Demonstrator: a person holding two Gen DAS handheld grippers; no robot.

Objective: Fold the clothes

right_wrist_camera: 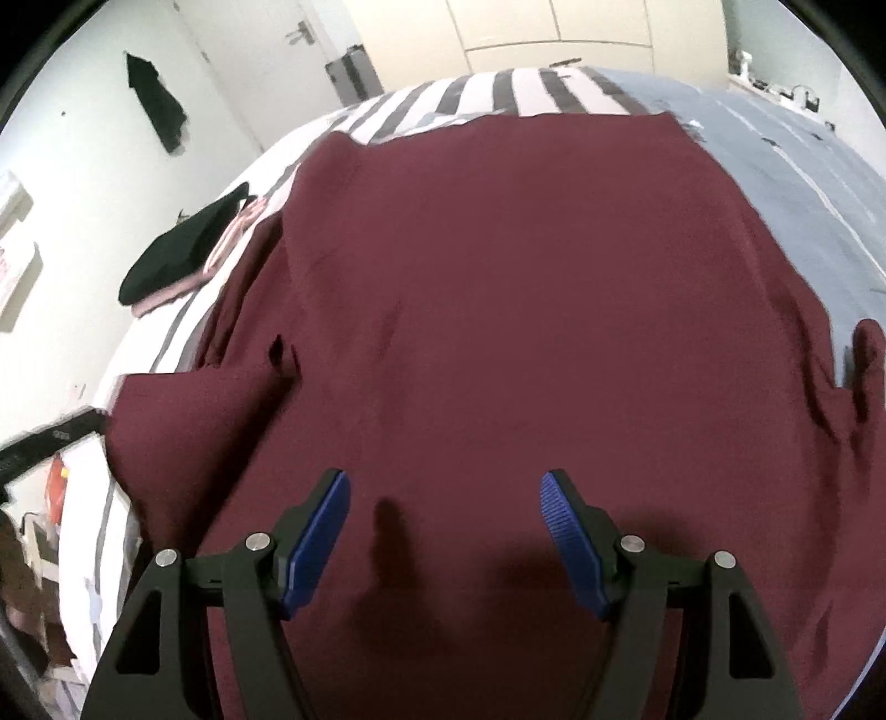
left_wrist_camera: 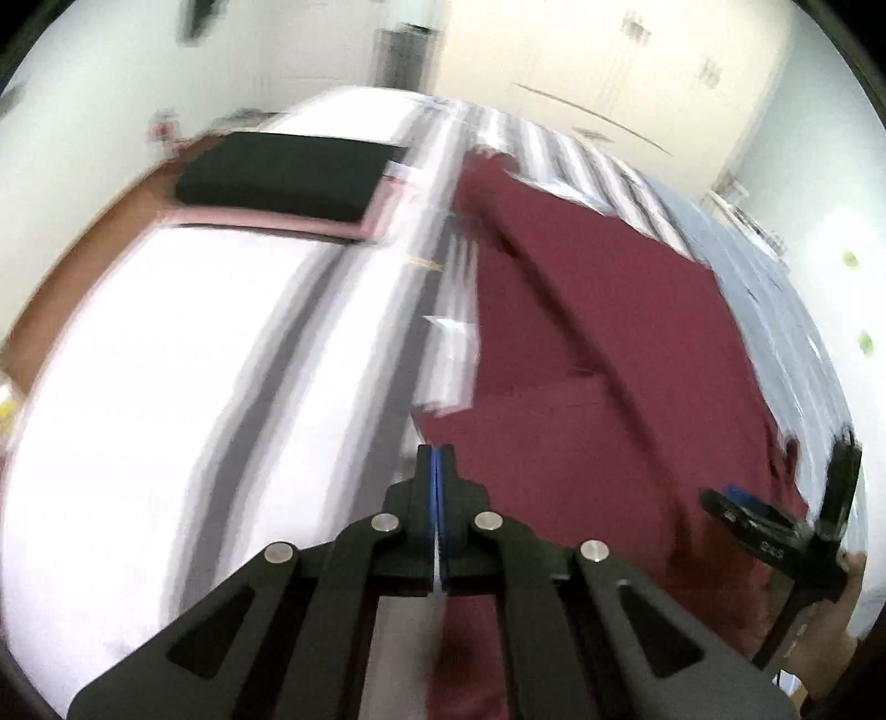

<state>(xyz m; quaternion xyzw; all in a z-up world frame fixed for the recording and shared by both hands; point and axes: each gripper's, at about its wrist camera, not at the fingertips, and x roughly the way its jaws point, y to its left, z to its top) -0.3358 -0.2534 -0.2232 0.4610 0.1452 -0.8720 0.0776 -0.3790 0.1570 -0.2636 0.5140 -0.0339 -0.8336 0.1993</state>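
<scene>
A maroon garment [right_wrist_camera: 526,288] lies spread over a bed, with a sleeve folded at its left side [right_wrist_camera: 221,387]. My right gripper [right_wrist_camera: 444,479] hovers open just above the garment's near part, with nothing between its blue pads. In the blurred left wrist view, my left gripper [left_wrist_camera: 436,457] is shut, its tips at the left edge of the maroon garment [left_wrist_camera: 598,343]. It appears to pinch that edge. The right gripper [left_wrist_camera: 786,493] shows at the far right of that view. The left gripper shows as a black blur [right_wrist_camera: 55,437] beside the sleeve end.
The bed has a white and grey striped cover [left_wrist_camera: 310,354] and a blue-grey sheet [right_wrist_camera: 786,160] on the right. A folded black garment [right_wrist_camera: 183,249] rests on a pink one near the far left edge. A wall, a door and wardrobe doors [right_wrist_camera: 554,22] stand beyond the bed.
</scene>
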